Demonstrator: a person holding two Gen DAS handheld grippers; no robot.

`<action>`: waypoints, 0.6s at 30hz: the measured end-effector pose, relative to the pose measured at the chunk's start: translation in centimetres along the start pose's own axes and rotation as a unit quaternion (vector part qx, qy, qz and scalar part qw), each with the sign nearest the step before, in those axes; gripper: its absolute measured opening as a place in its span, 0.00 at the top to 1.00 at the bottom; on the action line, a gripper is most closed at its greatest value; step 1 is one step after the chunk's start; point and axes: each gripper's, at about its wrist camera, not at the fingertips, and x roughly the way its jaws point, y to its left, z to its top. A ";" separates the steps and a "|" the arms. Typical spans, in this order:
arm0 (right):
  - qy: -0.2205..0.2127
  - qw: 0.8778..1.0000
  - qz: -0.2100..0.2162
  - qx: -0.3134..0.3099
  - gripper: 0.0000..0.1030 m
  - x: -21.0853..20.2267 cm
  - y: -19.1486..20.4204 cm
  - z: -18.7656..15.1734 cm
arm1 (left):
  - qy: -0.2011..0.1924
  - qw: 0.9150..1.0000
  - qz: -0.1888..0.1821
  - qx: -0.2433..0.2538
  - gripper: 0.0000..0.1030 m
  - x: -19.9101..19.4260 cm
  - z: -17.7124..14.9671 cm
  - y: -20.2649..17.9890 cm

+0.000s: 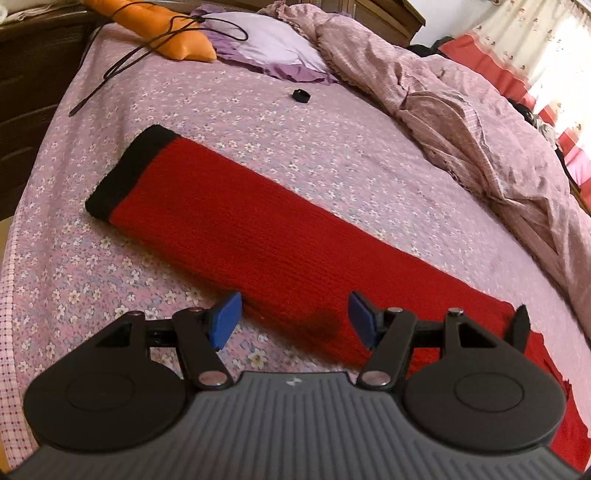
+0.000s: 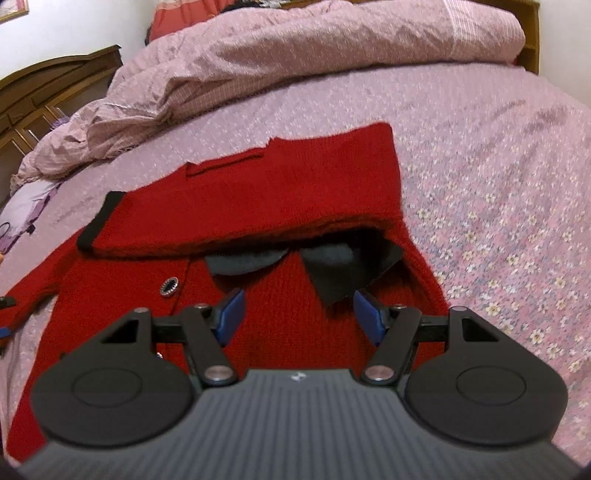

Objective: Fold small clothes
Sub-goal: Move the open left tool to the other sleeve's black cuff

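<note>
Red knitted cardigan with black cuffs and collar, flat on the floral pink bed, one sleeve folded across the chest, the other stretched outward, probably for folding next; left gripper and right gripper above it, both spread apart, empty.

A bed covered in a pink floral sheet carries everything. On it lie a red knit cardigan with black cuffs and collar, a rumpled pink quilt along 1 side, a lilac pillow, an orange cushion, a black cable and a small black ring-shaped object.
</note>
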 end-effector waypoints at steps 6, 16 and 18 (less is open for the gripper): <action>0.014 1.000 0.000 0.003 0.35 0.9 0.3 -0.3 | -0.004 1.000 0.005 0.008 0.33 0.8 0.2 0.0; 0.026 1.000 -0.002 0.012 0.35 1.5 -0.2 -0.3 | -0.017 1.000 0.003 0.014 0.33 1.4 0.8 -0.4; 0.025 1.000 -0.002 0.013 0.35 1.5 -0.2 -0.3 | -0.027 1.000 -0.003 0.013 0.33 1.3 1.1 -0.1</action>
